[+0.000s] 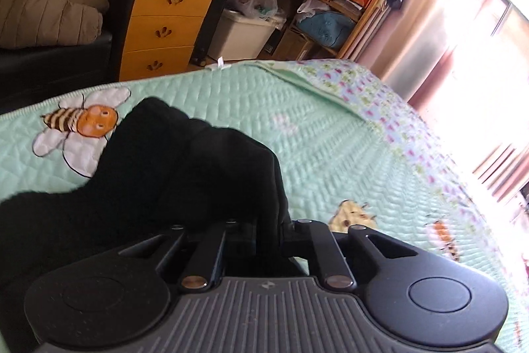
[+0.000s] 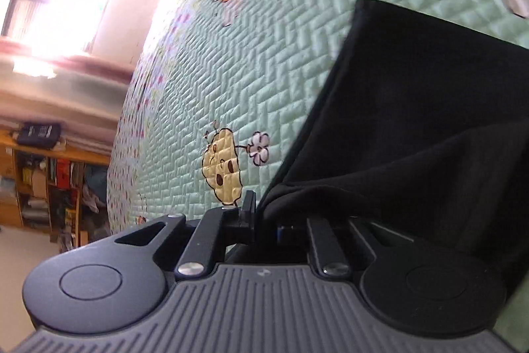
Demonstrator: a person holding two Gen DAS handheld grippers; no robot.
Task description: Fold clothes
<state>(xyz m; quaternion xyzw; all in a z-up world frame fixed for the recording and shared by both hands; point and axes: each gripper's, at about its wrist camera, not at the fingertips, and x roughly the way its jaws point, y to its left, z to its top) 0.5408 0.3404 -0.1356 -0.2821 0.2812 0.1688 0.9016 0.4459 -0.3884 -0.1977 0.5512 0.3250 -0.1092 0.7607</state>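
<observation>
On the green quilted bedspread [image 1: 330,128], the black garment [image 1: 172,167] lies partly spread and partly lifted toward me, and I have an edge of it in each hand. Between the narrow jaws of my left gripper [image 1: 264,229] the cloth bunches into thick folds and the pads look pressed onto it; at my right gripper [image 2: 264,214] a gathered corner runs into the jaws, which stand nearly together, so I read both as clenched on the fabric, though the dark cloth hides the pads themselves. From the right wrist view the garment stretches away in a flat, taut sheet with one straight hem, then sags into soft creases near my fingers, which tells me it is light, limp knit with no stiffness of its own. It should drape wherever I stop supporting it, and it will probably slide easily over the smooth satin-like quilt rather than stay put. Nothing about it seems fragile, but a thin pinch could slip out if I pull too hard. I judge the best holds are the corners or hem ends, where the stitching is thicker, with both hands kept well apart so the span between them stays tight and the fold line falls straight when I lay it down.
</observation>
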